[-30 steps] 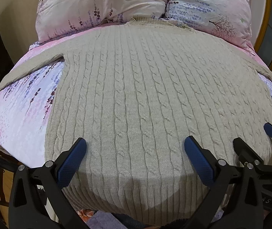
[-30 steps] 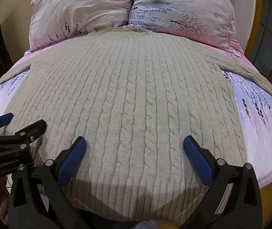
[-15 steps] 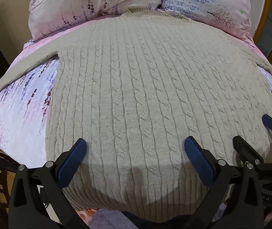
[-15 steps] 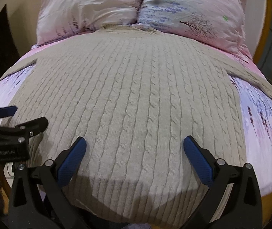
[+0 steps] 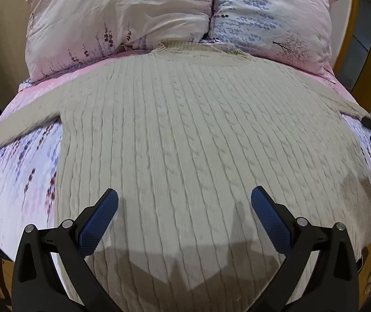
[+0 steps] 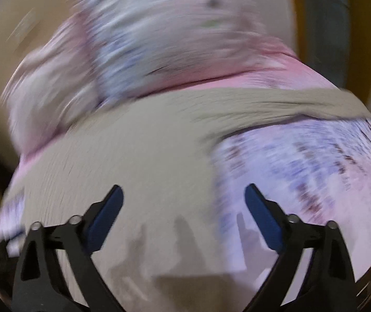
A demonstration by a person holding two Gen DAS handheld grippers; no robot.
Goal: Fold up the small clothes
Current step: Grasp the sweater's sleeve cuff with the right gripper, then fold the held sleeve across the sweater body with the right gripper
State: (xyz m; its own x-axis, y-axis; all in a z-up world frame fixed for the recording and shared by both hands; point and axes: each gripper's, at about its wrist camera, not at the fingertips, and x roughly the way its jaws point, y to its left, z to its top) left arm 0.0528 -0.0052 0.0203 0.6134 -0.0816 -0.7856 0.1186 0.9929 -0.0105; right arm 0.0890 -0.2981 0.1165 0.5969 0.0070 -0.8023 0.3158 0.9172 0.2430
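One beige cable-knit sweater [image 5: 193, 140] lies spread flat, with two sleeves stretched out, one to each side. One bed sheet [image 5: 16, 176], pink and floral, shows beneath it. Two pillows sit at the head: the left pillow [image 5: 117, 18] and the right pillow [image 5: 271, 18], side by side and touching. Two grippers are over the sweater, the left gripper [image 5: 184, 202] and the right gripper [image 6: 184, 197], each with two blue-padded fingers, four pads in all.

The left gripper [image 5: 184, 217] has black angular arms with triangular cut-outs, silver round screw heads at the joints, and fingers [image 5: 98, 222] faced with dark blue, fine-gridded pads. The right gripper [image 6: 184, 217] is built alike: black frame, silver screws, blue-padded fingers [image 6: 263, 218], though its picture is blurred.
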